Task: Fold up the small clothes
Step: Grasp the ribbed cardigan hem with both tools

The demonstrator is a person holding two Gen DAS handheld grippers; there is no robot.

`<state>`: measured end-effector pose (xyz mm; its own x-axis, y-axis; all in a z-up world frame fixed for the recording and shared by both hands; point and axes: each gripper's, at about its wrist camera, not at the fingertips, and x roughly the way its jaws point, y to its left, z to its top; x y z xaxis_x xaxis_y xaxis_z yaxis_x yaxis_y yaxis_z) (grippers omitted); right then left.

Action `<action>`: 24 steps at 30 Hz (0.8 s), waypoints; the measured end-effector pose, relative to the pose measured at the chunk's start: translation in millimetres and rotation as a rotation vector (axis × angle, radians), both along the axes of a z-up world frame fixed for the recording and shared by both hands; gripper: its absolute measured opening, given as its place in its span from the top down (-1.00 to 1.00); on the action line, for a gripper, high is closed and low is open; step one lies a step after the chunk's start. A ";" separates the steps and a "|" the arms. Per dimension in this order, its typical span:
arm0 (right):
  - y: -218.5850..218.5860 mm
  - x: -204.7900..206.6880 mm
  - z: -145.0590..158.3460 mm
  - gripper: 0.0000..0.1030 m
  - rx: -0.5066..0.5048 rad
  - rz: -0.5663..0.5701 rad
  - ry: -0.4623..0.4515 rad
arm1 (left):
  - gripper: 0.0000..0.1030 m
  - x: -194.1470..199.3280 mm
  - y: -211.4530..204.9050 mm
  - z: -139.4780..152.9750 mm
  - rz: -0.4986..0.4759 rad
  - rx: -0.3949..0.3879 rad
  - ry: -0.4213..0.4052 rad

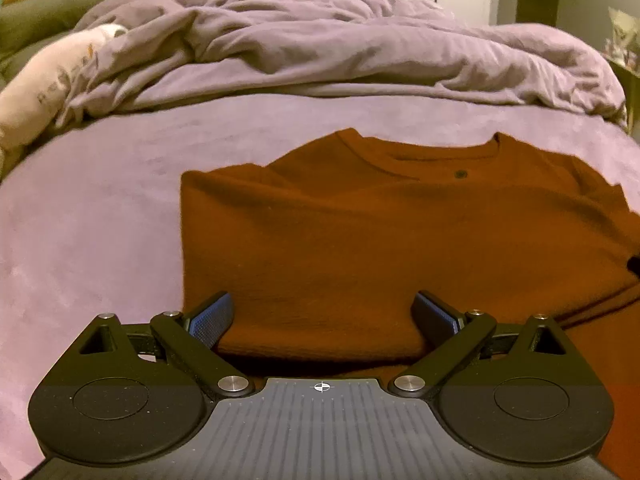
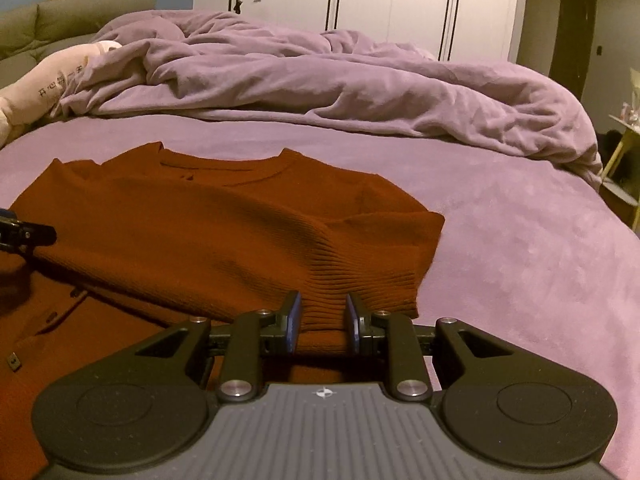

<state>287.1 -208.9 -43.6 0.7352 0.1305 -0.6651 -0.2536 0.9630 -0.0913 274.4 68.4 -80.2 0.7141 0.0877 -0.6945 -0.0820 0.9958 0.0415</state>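
From my left wrist camera, the left gripper (image 1: 322, 318) has its jaws spread wide, the blue pads (image 1: 212, 318) standing either side of the near folded edge of the rust-orange sweater (image 1: 360, 232) without pinching it. The sweater lies flat on the purple bedsheet (image 1: 92, 208), neckline away from me, with a small dark button (image 1: 461, 174) below the collar. Behind it the rumpled purple duvet (image 1: 340, 52) is heaped across the bed, and a pale plush toy (image 1: 44, 80) lies at the far left.

From my right wrist camera, the right gripper (image 2: 322, 320) has its jaws drawn in close, with the ribbed hem of the sweater (image 2: 224, 224) bunched between the blue pads (image 2: 295, 322); I read that as holding the fabric. The hem rises into the jaws while the rest of the garment rests on the bedsheet (image 2: 520, 248). A finger of the left gripper (image 2: 24, 234) pokes in at the left edge, over the sweater. White wardrobe doors (image 2: 380, 4) stand behind the duvet (image 2: 360, 92).
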 end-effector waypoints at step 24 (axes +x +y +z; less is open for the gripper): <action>-80.6 -234.7 28.6 0.60 0.338 -0.283 0.341 | -0.71 -227.6 40.6 1.8 -0.073 -0.136 0.240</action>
<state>52.4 -289.5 -15.0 0.5234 0.2062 -0.8268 0.0582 0.9594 0.2761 46.8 109.1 -78.3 0.5292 -0.0635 -0.8461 -0.0143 0.9964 -0.0837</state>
